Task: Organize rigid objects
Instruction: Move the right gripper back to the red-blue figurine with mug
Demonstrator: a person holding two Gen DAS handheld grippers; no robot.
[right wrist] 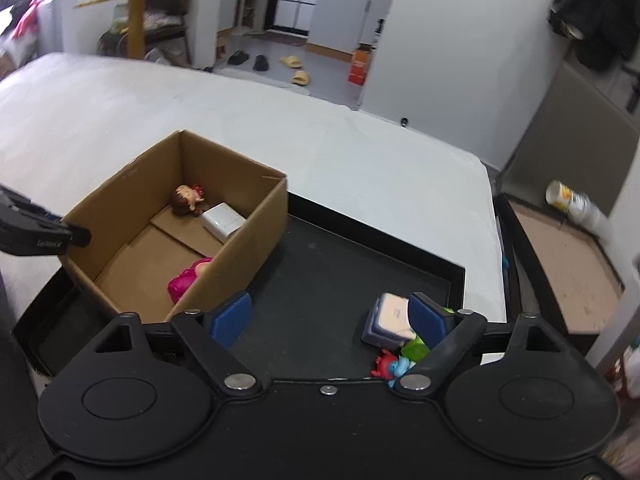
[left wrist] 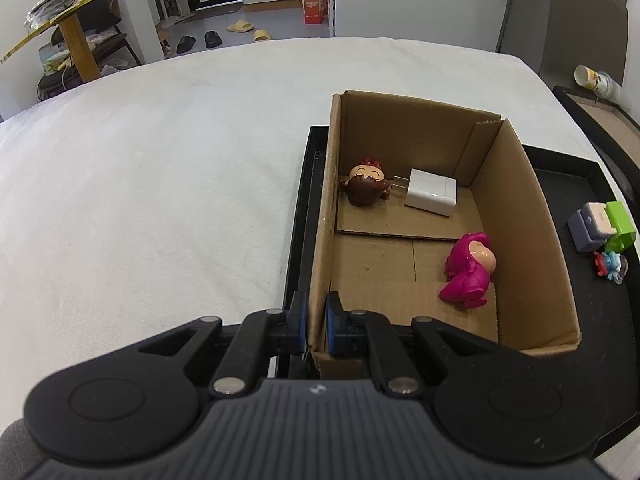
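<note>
A white bed (left wrist: 160,168) is seen carrying everything. On it, at its right side, a black tray (right wrist: 340,280) is laid flat, reaching toward the bed's right edge. Inside the tray, at its left end, a cardboard box (left wrist: 520,240) is stood open-topped. At the tray's right end, a small cluster of toys (left wrist: 600,236) is gathered on the tray's bare floor, well apart from the box. The rest of the bed's surface is shown as plain white cover.

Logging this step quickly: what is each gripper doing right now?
Left gripper: shut on the cardboard box wall.
Right gripper: open, holding nothing.
</note>
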